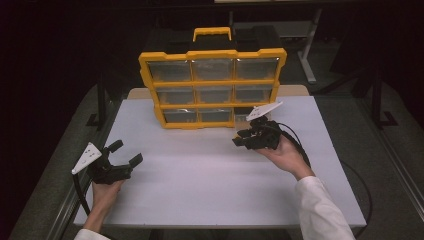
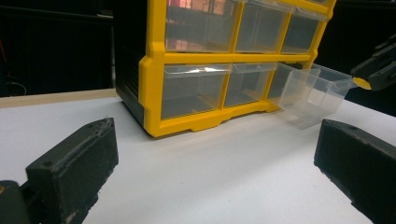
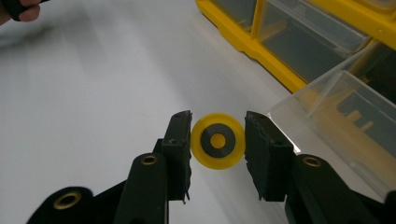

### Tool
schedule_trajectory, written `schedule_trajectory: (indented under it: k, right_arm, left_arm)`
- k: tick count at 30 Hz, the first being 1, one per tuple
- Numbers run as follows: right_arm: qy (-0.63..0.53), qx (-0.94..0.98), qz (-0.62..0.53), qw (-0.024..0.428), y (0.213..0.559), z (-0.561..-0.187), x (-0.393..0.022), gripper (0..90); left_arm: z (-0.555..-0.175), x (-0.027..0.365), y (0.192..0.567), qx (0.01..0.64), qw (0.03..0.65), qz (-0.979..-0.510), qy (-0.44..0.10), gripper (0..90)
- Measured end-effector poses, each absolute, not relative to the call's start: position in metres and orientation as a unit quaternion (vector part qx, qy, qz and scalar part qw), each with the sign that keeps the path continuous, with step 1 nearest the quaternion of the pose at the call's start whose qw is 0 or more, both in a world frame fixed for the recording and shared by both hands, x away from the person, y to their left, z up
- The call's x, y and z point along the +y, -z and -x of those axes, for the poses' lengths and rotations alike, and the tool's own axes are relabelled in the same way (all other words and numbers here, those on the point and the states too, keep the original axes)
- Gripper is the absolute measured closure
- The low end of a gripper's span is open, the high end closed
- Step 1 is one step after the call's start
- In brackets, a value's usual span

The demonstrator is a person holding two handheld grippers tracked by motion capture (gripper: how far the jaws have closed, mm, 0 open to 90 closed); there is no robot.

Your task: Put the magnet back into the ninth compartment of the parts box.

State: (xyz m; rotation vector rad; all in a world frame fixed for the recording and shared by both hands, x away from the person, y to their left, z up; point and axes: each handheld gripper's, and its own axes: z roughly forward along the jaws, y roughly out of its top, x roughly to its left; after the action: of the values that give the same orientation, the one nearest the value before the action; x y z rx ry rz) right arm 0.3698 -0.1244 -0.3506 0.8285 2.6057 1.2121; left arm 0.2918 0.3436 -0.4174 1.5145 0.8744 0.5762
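R gripper [image 3: 218, 142]: clamping yellow disc [image 3: 217, 141] between both jaws, hovering just beside pulled-out clear drawer [image 3: 345, 121].
Step (judged): prob. dropping disc into drawer; keeping grip level, centring over opening before letting go.
L gripper [image 1: 120, 159]: spread wide, holding nothing, idling near table [image 1: 210, 185] edge.
Organiser [image 1: 212, 87]: standing upright at back.

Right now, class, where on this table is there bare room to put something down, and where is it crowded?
The white table is bare across the middle, between the left gripper and the right gripper, and along the near edge. It is crowded at the back, where the yellow cabinet stands and its clear drawer juts out beside the right gripper, which holds a yellow disc.
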Motion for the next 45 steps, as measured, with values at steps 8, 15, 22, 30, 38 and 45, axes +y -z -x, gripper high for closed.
schedule_trajectory:
  k: [8, 15, 22, 30, 38, 45]
  right_arm:
    - [-0.412, 0.863, -0.281, 0.083, 0.342, -0.374, -0.129, 60.9]
    - [-0.418, 0.857, -0.289, 0.085, 0.336, -0.379, -0.135, 60.9]
    - [-0.417, 0.853, -0.299, 0.094, 0.332, -0.384, -0.141, 60.9]
    - [-0.42, 0.847, -0.311, 0.097, 0.331, -0.392, -0.148, 60.9]
    - [-0.423, 0.84, -0.323, 0.105, 0.328, -0.4, -0.153, 60.9]
    - [-0.419, 0.839, -0.332, 0.102, 0.329, -0.406, -0.154, 60.8]
  left_arm:
    - [-0.292, 0.344, 0.417, 0.378, 0.606, -0.654, -0.249, 0.0]
    - [-0.292, 0.344, 0.417, 0.378, 0.606, -0.654, -0.249, 0.0]
    - [-0.292, 0.344, 0.417, 0.378, 0.606, -0.654, -0.25, 0.0]
    - [-0.292, 0.344, 0.417, 0.378, 0.606, -0.654, -0.25, 0.0]
    - [-0.292, 0.344, 0.417, 0.38, 0.606, -0.653, -0.249, 0.0]
    - [-0.292, 0.344, 0.417, 0.381, 0.605, -0.653, -0.248, 0.0]
